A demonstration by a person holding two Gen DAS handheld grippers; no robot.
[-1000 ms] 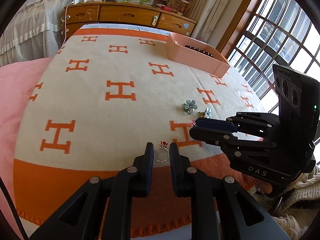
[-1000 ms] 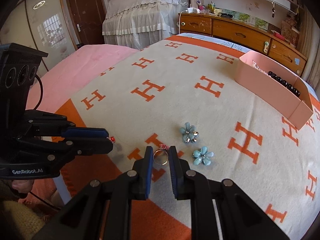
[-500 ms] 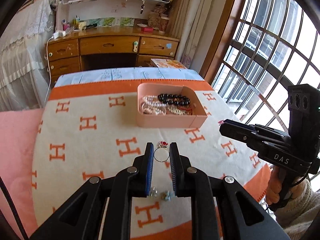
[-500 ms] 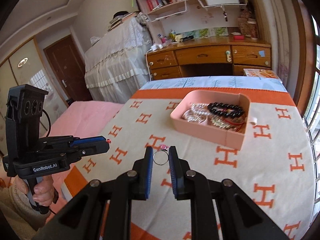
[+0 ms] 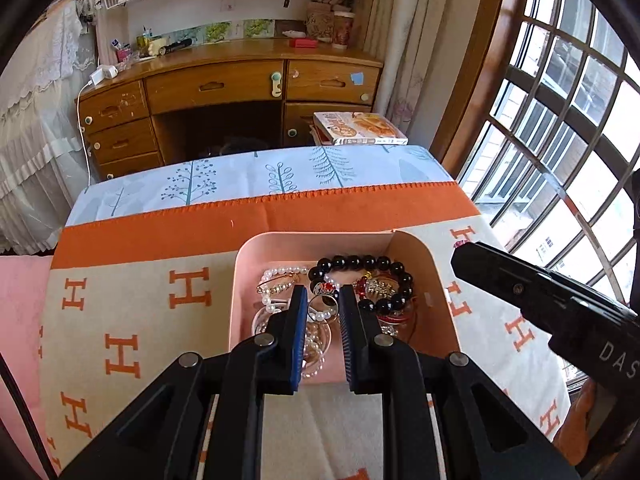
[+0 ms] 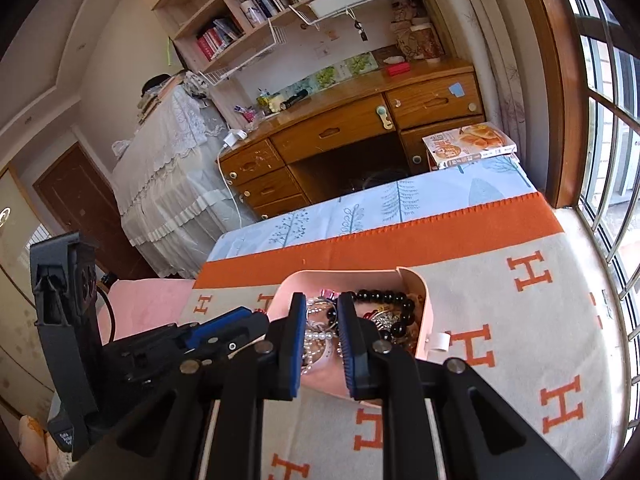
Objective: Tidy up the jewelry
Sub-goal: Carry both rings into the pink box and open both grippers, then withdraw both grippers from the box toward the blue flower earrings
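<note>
A pink tray [image 5: 240,280] on the H-patterned blanket holds a black bead bracelet [image 5: 360,264], pearl strands and other jewelry. My left gripper [image 5: 322,304] is shut on a silver ring with a red stone [image 5: 323,296], held above the tray's middle. My right gripper [image 6: 319,308] is shut on a silver ring with a pink stone [image 6: 318,303], held over the tray [image 6: 424,304] from the near side. In the left wrist view the right gripper's fingers [image 5: 500,268] reach over the tray's right rim. In the right wrist view the left gripper [image 6: 240,320] sits at the tray's left.
The orange and cream blanket [image 5: 140,320] covers the bed. A wooden desk [image 5: 224,92] stands beyond the bed's far edge, with a book [image 5: 360,128] beside it. A barred window [image 5: 560,120] is at the right.
Both grippers have carried their rings from low over the blanket near the flower pieces forward to above the pink tray. The tray now lies right under the fingertips.
</note>
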